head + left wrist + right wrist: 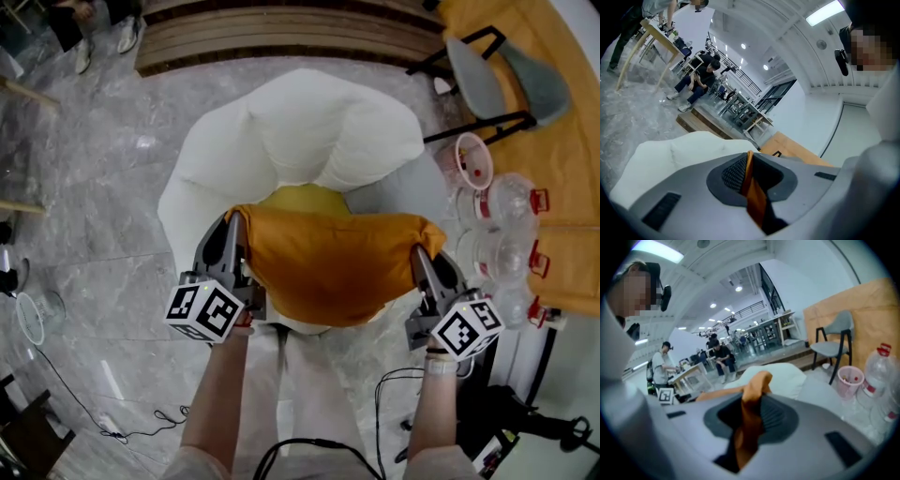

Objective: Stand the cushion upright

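At the near edge of the white beanbag point(309, 131) is the orange cushion point(333, 262) — plump and smooth, its long axis running side to side, its broad face turned up toward the head camera. Both forearms reach forward in parallel, one at each end: the left gripper point(236, 230) is nipped almost closed on a thin fold of fabric, and the right gripper point(422, 258) pinches a thicker bunch.
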`<state>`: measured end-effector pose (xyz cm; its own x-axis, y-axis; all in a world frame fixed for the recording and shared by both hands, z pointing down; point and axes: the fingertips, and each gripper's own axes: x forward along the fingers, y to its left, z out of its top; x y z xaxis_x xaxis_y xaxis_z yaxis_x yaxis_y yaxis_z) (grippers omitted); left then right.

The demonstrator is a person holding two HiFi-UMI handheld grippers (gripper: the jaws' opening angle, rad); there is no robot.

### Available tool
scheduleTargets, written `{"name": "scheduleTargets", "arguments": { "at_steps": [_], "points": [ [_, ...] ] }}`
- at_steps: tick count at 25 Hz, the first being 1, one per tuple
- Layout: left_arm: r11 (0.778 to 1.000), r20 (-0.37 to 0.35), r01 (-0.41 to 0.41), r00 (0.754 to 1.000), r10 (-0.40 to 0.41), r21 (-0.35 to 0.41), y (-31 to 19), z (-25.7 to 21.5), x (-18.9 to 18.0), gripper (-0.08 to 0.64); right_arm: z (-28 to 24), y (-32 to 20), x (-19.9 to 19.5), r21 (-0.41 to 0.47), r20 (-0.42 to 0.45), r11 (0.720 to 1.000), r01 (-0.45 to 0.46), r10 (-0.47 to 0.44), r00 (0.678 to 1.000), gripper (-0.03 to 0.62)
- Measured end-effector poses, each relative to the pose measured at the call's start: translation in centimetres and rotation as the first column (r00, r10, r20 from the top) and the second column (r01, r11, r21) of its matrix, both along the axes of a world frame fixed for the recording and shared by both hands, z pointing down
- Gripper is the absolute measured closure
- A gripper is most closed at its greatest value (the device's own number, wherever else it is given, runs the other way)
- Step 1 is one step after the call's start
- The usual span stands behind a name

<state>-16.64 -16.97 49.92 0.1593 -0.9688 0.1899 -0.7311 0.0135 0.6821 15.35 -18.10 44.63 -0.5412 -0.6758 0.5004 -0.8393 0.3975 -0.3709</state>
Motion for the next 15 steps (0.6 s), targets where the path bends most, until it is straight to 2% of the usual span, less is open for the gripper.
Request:
{"name": "scheduleTargets", "arguments": {
  "at_steps": [15],
  "points": [
    [0.994,0.079,-0.040,0.996,0.032,0.103,-3.6,-4.5,0.3,0.503,-0.6,0.0,0.8,0.008,0.029,0.999,-0.047,0.047,0.998,0.503]
  ]
}}
